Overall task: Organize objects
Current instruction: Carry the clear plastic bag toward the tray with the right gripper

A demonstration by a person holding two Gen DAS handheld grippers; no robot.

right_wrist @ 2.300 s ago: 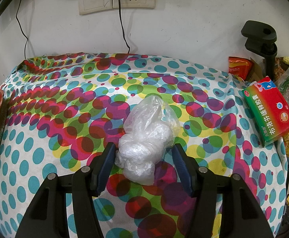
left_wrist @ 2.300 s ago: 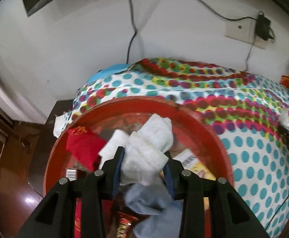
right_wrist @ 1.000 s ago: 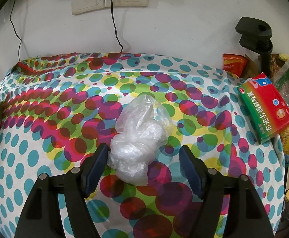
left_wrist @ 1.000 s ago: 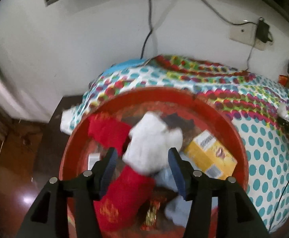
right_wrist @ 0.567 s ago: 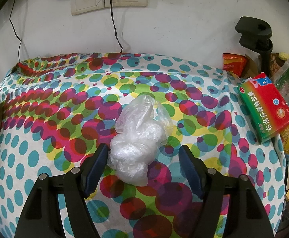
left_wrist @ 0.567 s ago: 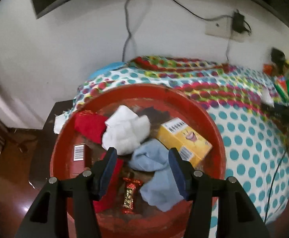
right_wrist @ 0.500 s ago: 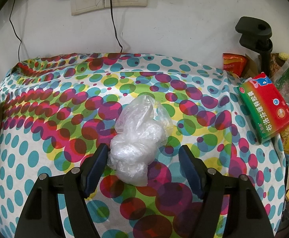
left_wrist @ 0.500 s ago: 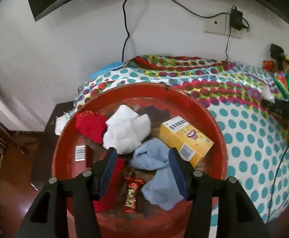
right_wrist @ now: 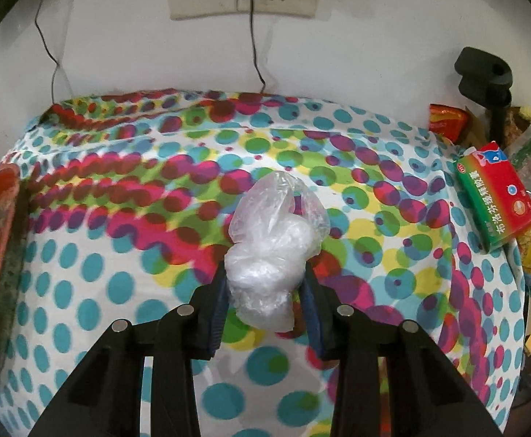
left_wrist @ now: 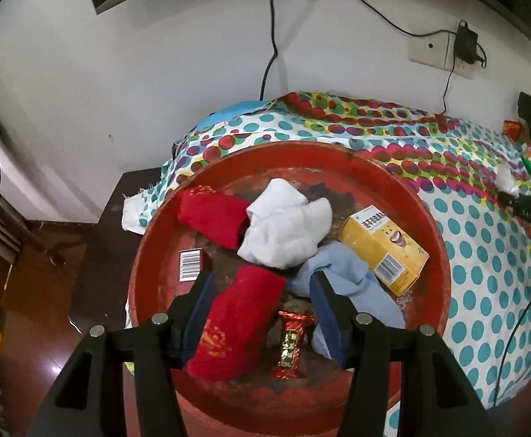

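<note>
While the left gripper (left_wrist: 261, 293) was held open above the red basin (left_wrist: 429, 225), the right gripper (right_wrist: 265, 300) had just been closed on the plastic bag (right_wrist: 274, 251), apparently lifted off the spotted cloth (right_wrist: 119, 255); its transfer seemed next.

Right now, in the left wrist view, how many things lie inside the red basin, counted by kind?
Inside the red basin:
Red socks: 2
White cloth: 1
Blue cloth: 1
Yellow box: 1
Red candy: 1
Barcode packet: 1
Total: 7
</note>
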